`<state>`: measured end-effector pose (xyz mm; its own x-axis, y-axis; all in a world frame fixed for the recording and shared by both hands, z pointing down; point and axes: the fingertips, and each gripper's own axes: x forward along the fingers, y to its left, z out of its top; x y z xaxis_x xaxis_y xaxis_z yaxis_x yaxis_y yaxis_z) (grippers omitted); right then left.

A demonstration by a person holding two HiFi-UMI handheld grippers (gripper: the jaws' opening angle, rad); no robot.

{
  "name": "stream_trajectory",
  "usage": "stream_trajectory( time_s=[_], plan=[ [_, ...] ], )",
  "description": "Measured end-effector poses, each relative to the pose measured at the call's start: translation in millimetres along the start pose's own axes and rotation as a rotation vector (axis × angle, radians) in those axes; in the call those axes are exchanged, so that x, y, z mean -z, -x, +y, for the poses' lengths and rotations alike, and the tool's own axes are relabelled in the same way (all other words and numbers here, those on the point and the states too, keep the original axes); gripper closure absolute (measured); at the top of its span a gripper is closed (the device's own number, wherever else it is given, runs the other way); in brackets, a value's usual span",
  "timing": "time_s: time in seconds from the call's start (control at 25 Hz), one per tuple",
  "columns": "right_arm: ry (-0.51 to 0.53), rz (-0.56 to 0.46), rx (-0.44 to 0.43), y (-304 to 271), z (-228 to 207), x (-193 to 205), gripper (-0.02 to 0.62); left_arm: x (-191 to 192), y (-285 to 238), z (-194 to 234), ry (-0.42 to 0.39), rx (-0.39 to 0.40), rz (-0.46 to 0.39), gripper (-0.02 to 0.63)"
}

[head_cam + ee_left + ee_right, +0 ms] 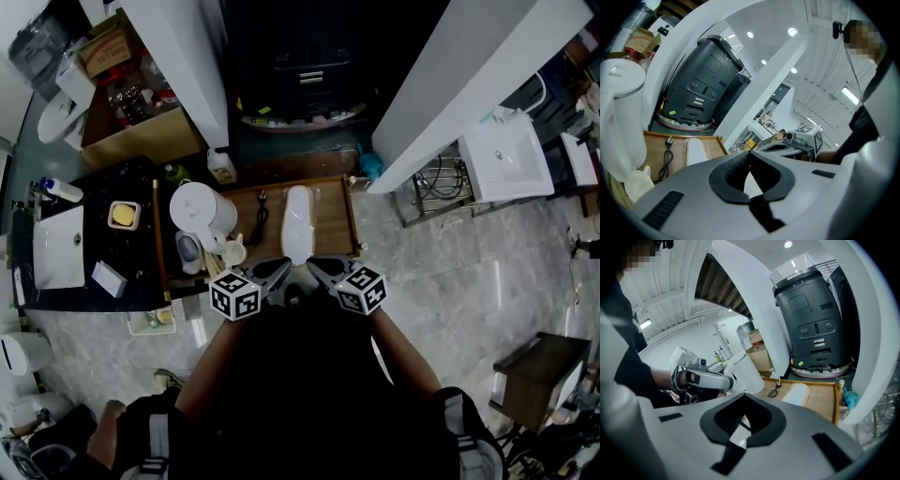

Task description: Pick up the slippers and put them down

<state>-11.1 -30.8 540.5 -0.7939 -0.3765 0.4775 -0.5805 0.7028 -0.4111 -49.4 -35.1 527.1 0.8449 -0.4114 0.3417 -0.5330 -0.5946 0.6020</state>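
Slippers (298, 223), white, in the middle of the wooden tray (336, 225), are judged light, soft and slippery, best pinched at the near end. Fingers of the left gripper (277, 273) and right gripper (319, 269) are pressed together, with nothing held.

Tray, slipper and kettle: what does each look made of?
Tray: looks like wood, matt, going by the warm brown tone and the raised rim. Slipper: white, probably soft fabric or foam; a sheen hints at a clear wrapper, uncertain. Kettle: smooth white body with a slight gloss, likely plastic.

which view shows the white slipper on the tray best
Head view: the white slipper lies whole on the wooden tray, seen from above. Left gripper view hides its near end; right gripper view shows it small, foreshortened.
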Motion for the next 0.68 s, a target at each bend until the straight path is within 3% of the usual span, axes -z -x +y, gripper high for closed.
stream_trajectory(
  time_s=[0.68],
  plan=[
    [0.034,0.034,0.005,0.1,5.8,5.6,0.589,3.4,7.1,-2.7,0.0,0.005,-0.008,0.595]
  ],
)
